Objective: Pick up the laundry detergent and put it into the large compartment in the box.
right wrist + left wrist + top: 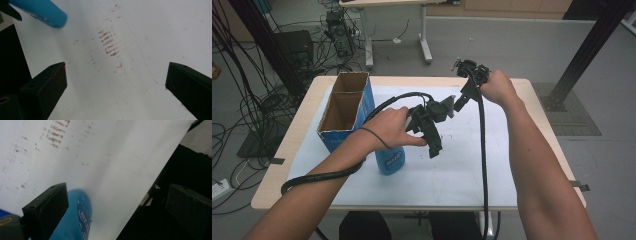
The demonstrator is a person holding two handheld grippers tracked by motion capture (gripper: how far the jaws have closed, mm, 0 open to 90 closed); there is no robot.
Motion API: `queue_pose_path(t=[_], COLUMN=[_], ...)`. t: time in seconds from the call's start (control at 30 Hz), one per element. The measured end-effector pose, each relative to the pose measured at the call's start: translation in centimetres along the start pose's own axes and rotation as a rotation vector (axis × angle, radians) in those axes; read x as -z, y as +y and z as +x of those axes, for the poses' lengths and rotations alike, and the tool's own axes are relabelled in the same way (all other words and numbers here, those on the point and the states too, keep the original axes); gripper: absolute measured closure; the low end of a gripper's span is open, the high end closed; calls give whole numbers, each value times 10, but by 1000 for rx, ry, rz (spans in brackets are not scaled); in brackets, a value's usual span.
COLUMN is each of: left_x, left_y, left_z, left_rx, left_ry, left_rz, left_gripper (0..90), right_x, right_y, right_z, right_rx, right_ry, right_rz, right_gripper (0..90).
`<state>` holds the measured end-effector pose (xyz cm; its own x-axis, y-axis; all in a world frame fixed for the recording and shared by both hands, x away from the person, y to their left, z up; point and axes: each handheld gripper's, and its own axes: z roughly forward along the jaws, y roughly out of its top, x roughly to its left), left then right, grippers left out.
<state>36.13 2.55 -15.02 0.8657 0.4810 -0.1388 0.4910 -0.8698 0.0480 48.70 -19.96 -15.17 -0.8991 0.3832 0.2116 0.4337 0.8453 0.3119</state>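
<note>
Bottle (390, 161) of blue plastic, upright on the white sheet (452, 175) that covers the table (272, 172), toward the sheet's left half and nearer its front edge than its back edge. Just in front of the cardboard box (346, 111), near the box's blue front wall; touching or apart cannot be told. Box open at the top, split into two compartments, set along the sheet's left edge and reaching toward the table's back left corner.

Left gripper (434, 145) held over the middle of the sheet, just right of the bottle, jaws pointing down toward the front edge. Jaws spread wide and released, nothing between the pads; in the left gripper view the blue bottle (75, 220) lying just beside the left-hand jaw, not clamped, with bare white sheet (100, 157) and the sheet's edge beyond. Left hand (387, 127) wrapped round the gripper's body, directly above the bottle's top.

Right gripper (460, 102) raised near the sheet's back edge, right of centre, tilted down and leftward toward the left gripper. Jaws likewise standing apart, gripping nothing; in the right gripper view only stained white sheet (125, 75) between the two pads, and the bottle (40, 11) far off at the upper left corner. Right hand (497, 87) closed round the handle close to the table's back edge, black cable (484, 165) trailing down across the sheet to the front edge.
</note>
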Motion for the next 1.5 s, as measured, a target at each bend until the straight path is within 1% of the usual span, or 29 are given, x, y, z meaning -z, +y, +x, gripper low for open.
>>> queue_pose_path(t=[0.17,0.27,0.43,0.57,0.83,0.93,1.0,1.1,1.2,1.4,1.47,1.5], left_x=[1,1,0,0,4,9,14,22,30,48,55,61], left_y=[-1,0,-1,0,-2,-3,-4,-6,-8,-17,-21,-25], left_z=[1,2,4,5,7,8,9,8,8,11,12,14], left_rx=[0,-1,6,3,8,9,15,7,9,24,32,34], left_ry=[-7,-8,-22,-18,-18,-14,-19,-9,-8,-5,1,1], left_rz=[-5,4,-9,-3,-8,-14,-23,-27,-34,-60,-66,-78], left_gripper=[47,48,48,48,48,48,48,48,47,48,47,47], right_x=[0,-1,-4,-5,-5,-5,-4,-5,-4,-3,-3,-4], right_y=[1,-1,0,2,1,-1,-2,-4,-6,-9,-9,-9], right_z=[0,-1,-3,-4,-5,-5,-5,-6,-6,-6,-6,-7], right_rx=[4,2,3,3,-3,-5,-7,-14,-15,-20,-22,-19], right_ry=[0,4,13,16,14,12,10,11,11,9,11,12], right_rz=[2,-4,-2,0,6,4,2,4,3,-3,-3,-2], right_gripper=[39,39,39,39,39,39,39,39,39,39,39,39])
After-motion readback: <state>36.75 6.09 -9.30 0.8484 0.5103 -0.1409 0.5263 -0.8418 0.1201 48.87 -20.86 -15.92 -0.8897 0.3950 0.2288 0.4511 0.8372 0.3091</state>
